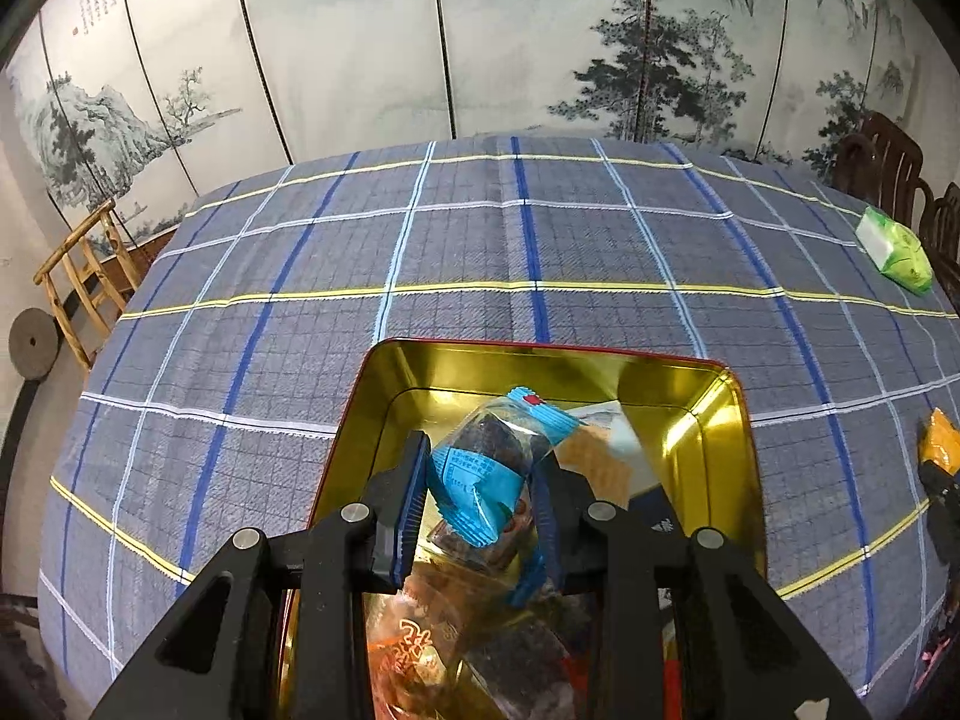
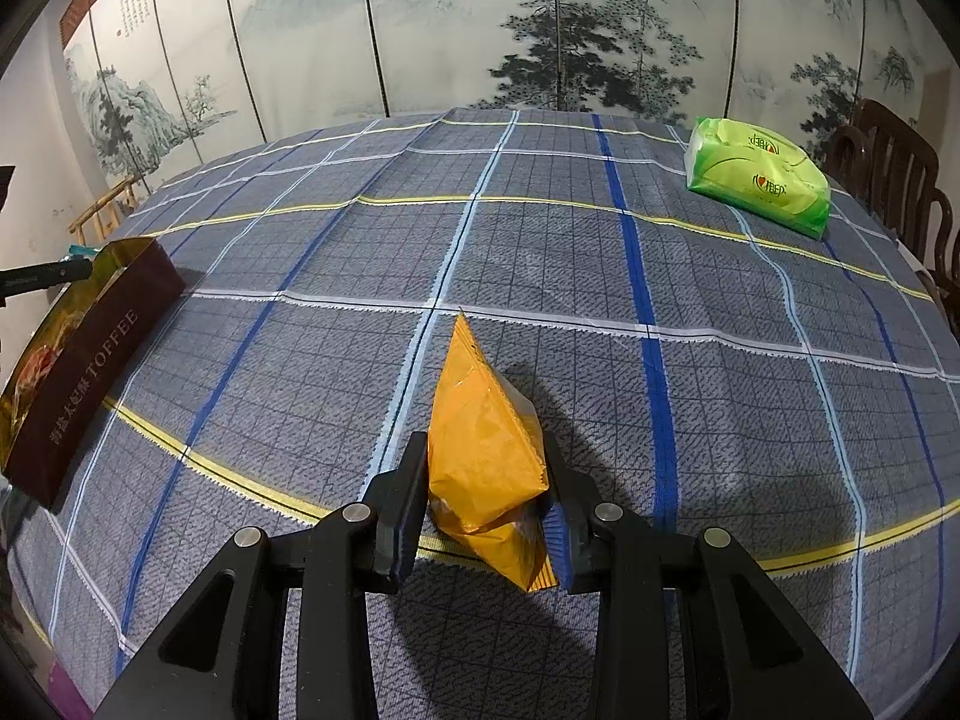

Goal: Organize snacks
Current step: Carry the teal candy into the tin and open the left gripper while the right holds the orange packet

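Observation:
My left gripper [image 1: 480,492] is shut on a blue and clear snack packet [image 1: 492,468] and holds it over the open gold-lined tin [image 1: 714,420], which holds several other wrapped snacks [image 1: 414,642]. My right gripper [image 2: 486,498] is shut on an orange snack packet [image 2: 480,450] and holds it just above the checked tablecloth. The tin shows from outside at the left of the right wrist view [image 2: 90,360], dark red with "TOFFEE" on its side. The orange packet [image 1: 939,441] and part of the right gripper show at the right edge of the left wrist view.
A green tissue pack [image 2: 759,177] lies at the table's far right; it also shows in the left wrist view [image 1: 894,249]. Dark wooden chairs [image 2: 900,174] stand beyond it. A painted folding screen [image 1: 480,30] stands behind the table. A bamboo rack [image 1: 78,276] stands at far left.

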`<state>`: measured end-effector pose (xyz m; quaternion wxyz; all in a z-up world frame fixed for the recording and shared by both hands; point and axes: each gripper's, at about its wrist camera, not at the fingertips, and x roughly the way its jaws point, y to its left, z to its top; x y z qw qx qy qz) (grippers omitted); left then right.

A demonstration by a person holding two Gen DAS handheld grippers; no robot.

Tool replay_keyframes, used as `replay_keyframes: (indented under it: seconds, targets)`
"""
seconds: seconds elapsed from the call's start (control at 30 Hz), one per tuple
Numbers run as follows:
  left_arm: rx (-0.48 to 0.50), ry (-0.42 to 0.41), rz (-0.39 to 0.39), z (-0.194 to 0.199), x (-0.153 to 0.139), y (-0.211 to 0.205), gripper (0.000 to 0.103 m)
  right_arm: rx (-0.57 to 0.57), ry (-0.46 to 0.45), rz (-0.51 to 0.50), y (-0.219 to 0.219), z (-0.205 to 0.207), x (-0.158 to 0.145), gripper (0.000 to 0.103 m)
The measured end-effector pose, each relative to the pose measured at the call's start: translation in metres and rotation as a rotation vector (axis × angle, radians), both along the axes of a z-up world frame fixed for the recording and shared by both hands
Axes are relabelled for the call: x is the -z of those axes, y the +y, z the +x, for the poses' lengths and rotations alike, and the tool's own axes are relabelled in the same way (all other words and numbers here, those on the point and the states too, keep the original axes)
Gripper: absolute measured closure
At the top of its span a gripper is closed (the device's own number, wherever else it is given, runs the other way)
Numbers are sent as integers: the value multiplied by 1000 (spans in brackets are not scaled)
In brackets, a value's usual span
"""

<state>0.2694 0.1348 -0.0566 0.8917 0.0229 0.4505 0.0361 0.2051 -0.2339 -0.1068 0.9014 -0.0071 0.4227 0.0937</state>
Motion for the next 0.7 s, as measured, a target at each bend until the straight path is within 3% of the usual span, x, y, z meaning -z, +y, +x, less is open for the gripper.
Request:
replay_keyframes:
  seconds: [0.7]
  targets:
    - [-14,21,24,15,12,6,70,0,0,-7,0,1,-1,66]
